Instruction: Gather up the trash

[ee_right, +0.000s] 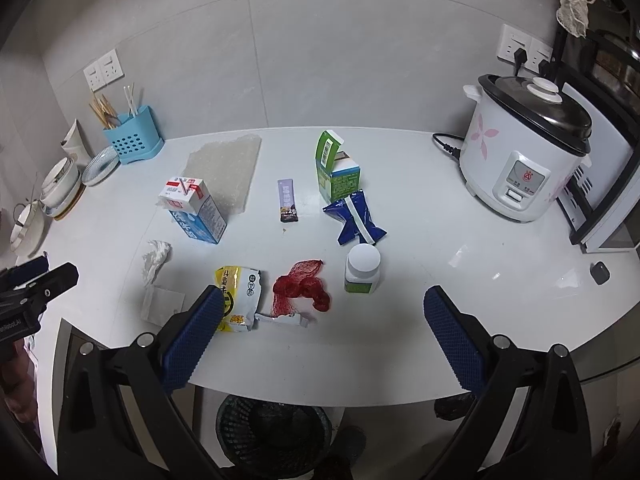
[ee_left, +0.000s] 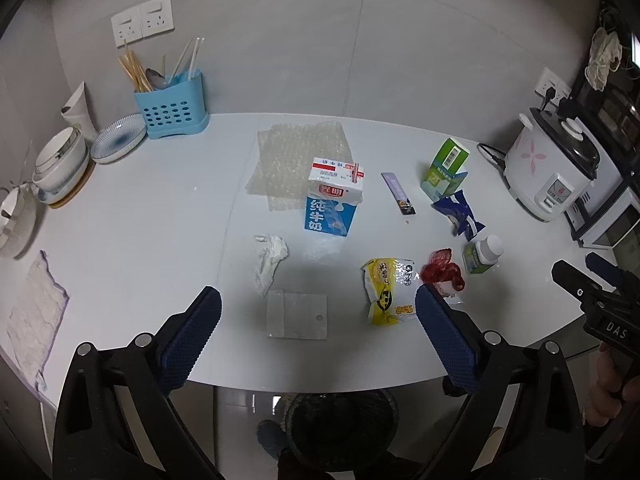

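White countertop [ee_left: 140,220] carries the scattered trash: a blue milk carton [ee_left: 334,204] at centre, a crumpled tissue [ee_left: 270,260] and clear plastic sleeve [ee_left: 297,314] nearer, a yellow wrapper [ee_left: 386,290], red netting [ee_right: 302,288] and a green bottle [ee_right: 362,270] to the right. Both the left gripper [ee_left: 318,334] and right gripper [ee_right: 322,334] hover at the near edge, jaws spread fully wide, holding nothing. A dark mesh bin [ee_right: 274,432] stands below.

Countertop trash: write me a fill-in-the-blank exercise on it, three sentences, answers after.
1. The milk carton stands partly on a sheet of ____ wrap.
2. The pill bottle has a ____ cap.
3. The net bag beside the yellow wrapper is ____ in colour.

Missing words: bubble; white; red
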Demonstrator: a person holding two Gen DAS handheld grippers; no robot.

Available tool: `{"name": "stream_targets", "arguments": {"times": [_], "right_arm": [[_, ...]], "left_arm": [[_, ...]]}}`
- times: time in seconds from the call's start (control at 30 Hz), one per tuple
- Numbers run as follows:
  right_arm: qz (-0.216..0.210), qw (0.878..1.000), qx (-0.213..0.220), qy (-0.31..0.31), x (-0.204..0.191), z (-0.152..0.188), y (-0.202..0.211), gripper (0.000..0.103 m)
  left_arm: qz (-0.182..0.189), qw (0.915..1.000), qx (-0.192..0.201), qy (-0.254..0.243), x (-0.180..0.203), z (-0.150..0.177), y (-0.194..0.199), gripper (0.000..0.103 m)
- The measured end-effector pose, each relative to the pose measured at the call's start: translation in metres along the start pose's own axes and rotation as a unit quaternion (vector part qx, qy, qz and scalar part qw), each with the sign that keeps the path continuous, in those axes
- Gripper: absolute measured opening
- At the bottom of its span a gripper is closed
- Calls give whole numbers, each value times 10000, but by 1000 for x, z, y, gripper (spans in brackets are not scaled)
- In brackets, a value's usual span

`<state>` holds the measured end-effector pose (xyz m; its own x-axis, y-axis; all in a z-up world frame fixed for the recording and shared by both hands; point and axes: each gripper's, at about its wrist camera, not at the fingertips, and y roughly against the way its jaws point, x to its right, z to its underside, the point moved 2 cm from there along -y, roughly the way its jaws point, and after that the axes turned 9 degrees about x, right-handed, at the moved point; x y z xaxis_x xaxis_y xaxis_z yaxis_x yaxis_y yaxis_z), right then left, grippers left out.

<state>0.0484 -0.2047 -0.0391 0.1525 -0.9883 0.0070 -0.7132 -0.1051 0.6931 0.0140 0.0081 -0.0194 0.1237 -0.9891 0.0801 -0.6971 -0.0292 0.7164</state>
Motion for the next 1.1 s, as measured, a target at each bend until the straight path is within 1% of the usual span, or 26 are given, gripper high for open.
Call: {"name": "stream_targets", "arguments": {"times": [0.07,0.17,0.37,0.4,0.7,1.1], "right_arm": [[5,10000,44,46,1,-2,1,96],[2,10000,45,-74,5,-2,1,96],[54,10000,26,-54,7,0,1,96],[47,9999,25,-87,8,1,1,96],[111,9998,37,-184,13,1,1,96],[95,9998,40,-180,9,0,2,96]], "left_arm": [[-19,10000,26,-9,1,-2,-1,96],[36,9999,51,110,0,-4,-1,96],[79,9999,77,3,3,-2,2,97],[59,10000,63,8,5,-6,-1,97],[74,9999,-74,101,1,-5,-6,97],[90,9999,-47,109,6,-1,-7,97]]}}
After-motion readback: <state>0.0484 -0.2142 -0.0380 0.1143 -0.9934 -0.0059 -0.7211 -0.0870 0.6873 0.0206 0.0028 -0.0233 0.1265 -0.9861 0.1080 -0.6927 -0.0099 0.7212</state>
